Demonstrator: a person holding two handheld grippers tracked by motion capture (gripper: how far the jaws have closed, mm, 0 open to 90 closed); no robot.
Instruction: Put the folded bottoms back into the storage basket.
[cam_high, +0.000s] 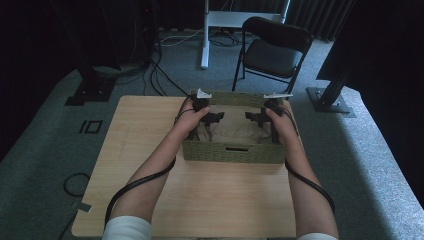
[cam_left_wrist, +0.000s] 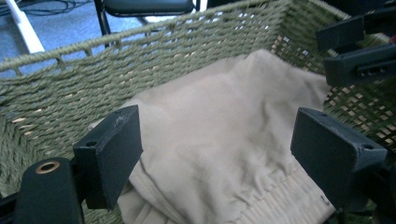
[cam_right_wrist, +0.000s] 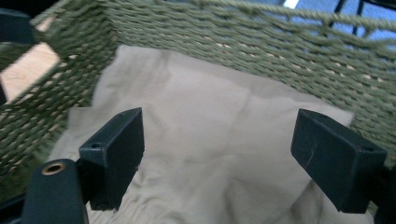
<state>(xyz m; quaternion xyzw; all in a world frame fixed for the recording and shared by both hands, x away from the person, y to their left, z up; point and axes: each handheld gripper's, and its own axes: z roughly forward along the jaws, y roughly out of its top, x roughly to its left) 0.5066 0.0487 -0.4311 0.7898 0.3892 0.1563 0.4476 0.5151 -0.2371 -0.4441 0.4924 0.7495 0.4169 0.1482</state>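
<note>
A green woven basket (cam_high: 233, 152) stands on the wooden table, with a beige garment (cam_high: 235, 131) lying folded inside it. My left gripper (cam_high: 214, 118) hovers open over the basket's left side and my right gripper (cam_high: 254, 116) open over its right side, the two facing each other. In the left gripper view the beige garment (cam_left_wrist: 219, 135) with its ribbed hem lies below my open left gripper (cam_left_wrist: 233, 149), with the right gripper (cam_left_wrist: 359, 51) at the upper right. My open right gripper (cam_right_wrist: 233, 149) sits just above the garment (cam_right_wrist: 205, 140) in the right gripper view.
The wooden table (cam_high: 145, 150) has bare surface to the left and in front of the basket. A black folding chair (cam_high: 272, 50) and a white stand leg (cam_high: 205, 35) are on the carpet behind. Cables trail from both grippers along the forearms.
</note>
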